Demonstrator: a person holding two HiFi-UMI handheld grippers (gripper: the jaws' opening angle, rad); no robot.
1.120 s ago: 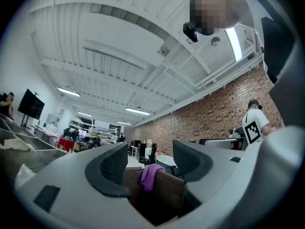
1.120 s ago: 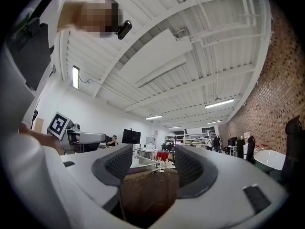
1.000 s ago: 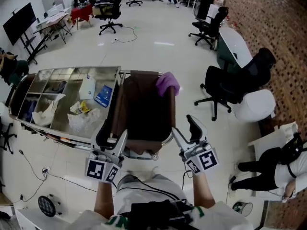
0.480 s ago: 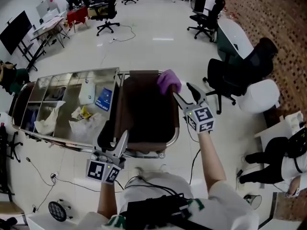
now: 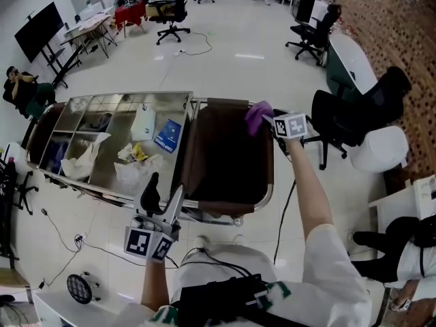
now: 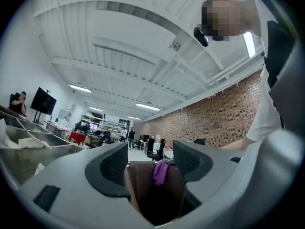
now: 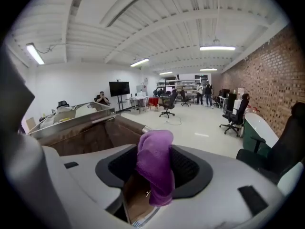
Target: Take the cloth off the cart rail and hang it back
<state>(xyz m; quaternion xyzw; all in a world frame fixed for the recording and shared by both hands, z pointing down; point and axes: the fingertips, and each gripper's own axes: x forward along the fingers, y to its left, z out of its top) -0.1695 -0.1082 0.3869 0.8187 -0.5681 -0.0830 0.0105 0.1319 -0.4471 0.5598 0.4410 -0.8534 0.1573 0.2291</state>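
Observation:
A purple cloth point(image 5: 257, 116) hangs over the far right corner of the cart rail point(image 5: 204, 101), above a brown bag point(image 5: 228, 157) stretched in the cart's end frame. My right gripper point(image 5: 267, 118) reaches out to it at arm's length. In the right gripper view the cloth point(image 7: 155, 168) hangs between the two pads, and the jaws are closing around it, with a slit of brown still showing beside its lower part. My left gripper point(image 5: 163, 189) stays open and empty near the cart's near edge, and its view looks along the bag to the cloth point(image 6: 160, 171).
The steel cart point(image 5: 102, 104) holds trays with plastic bags, a blue packet point(image 5: 165, 136) and a white container point(image 5: 142, 122). Black office chairs point(image 5: 347, 118) and a white seat point(image 5: 379, 148) stand right of the cart. Cables lie on the floor at the lower left point(image 5: 61, 234).
My right gripper has swung from beside my body forward to the far rail and now brackets the purple cloth. The left gripper has barely moved.

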